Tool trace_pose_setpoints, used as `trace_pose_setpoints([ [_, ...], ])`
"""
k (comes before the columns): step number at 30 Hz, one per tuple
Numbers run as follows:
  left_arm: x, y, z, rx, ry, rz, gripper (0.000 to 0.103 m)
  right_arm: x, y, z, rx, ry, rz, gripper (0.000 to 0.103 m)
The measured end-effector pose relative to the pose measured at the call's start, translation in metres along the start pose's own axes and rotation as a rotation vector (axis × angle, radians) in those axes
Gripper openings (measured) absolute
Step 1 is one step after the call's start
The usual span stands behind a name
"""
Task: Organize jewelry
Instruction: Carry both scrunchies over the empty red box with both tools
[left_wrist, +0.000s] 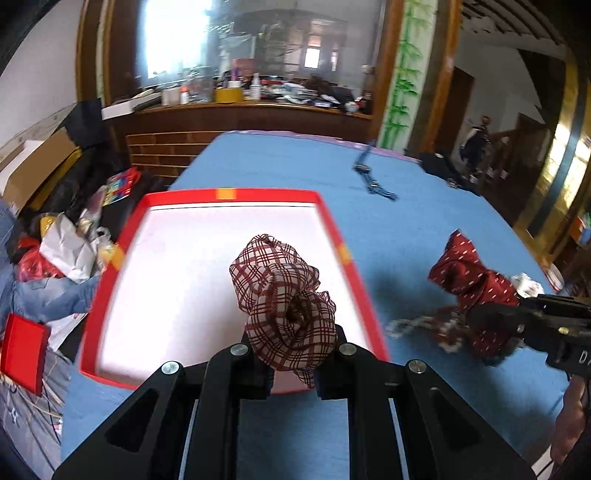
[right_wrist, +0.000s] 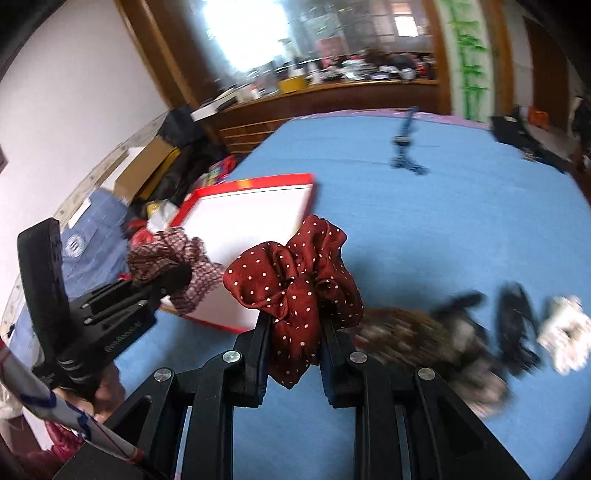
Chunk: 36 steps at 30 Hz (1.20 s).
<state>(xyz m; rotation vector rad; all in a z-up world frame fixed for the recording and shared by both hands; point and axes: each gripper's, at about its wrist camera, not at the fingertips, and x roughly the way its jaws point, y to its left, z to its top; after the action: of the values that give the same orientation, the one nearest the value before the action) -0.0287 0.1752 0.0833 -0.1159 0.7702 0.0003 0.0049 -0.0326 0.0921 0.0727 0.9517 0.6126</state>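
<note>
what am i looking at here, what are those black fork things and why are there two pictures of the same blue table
The black forks are two-finger grabbers that a person carries, one in each hand. Each has a wide-angle camera looking along its fingers, so you get one picture per hand.

The left wrist picture shows the left hand-held gripper shut on a plaid scrunchie, above a red tray with a white floor. The right hand-held gripper, seen in its own picture, is shut on a dark red dotted scrunchie.

Each camera also catches the other gripper at the side.

On the blue table cover lie more hair pieces, blurred: a brownish one, a dark one and a white fluffy one. Farther back lies a blue strap-like item.
</note>
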Motion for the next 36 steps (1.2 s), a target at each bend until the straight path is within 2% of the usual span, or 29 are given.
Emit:
trace_pose_setpoints([
  [6,0.015,0.045,0.000,-0.065,0.019,0.053,0.015,0.052,0.036,0.016,-0.031,0.060,0.040,0.025],
  [11,0.025,0.071,0.011,-0.066,0.031,0.087,0.015,0.085,0.058,0.035,-0.063,0.079,0.035,0.025],
  [13,0.032,0.078,0.023,-0.068,0.037,0.103,0.015,0.094,0.057,0.044,-0.042,0.084,0.035,0.025],
  [22,0.091,0.087,0.075,-0.070,0.092,0.042,0.015,0.141,0.059,0.101,-0.017,0.100,-0.017,0.028],
  [31,0.140,0.100,0.090,-0.112,0.140,0.038,0.015,0.187,0.038,0.136,0.048,0.131,-0.086,0.030],
  [36,0.140,0.101,0.089,-0.114,0.135,0.044,0.019,0.194,0.034,0.136,0.059,0.140,-0.090,0.040],
])
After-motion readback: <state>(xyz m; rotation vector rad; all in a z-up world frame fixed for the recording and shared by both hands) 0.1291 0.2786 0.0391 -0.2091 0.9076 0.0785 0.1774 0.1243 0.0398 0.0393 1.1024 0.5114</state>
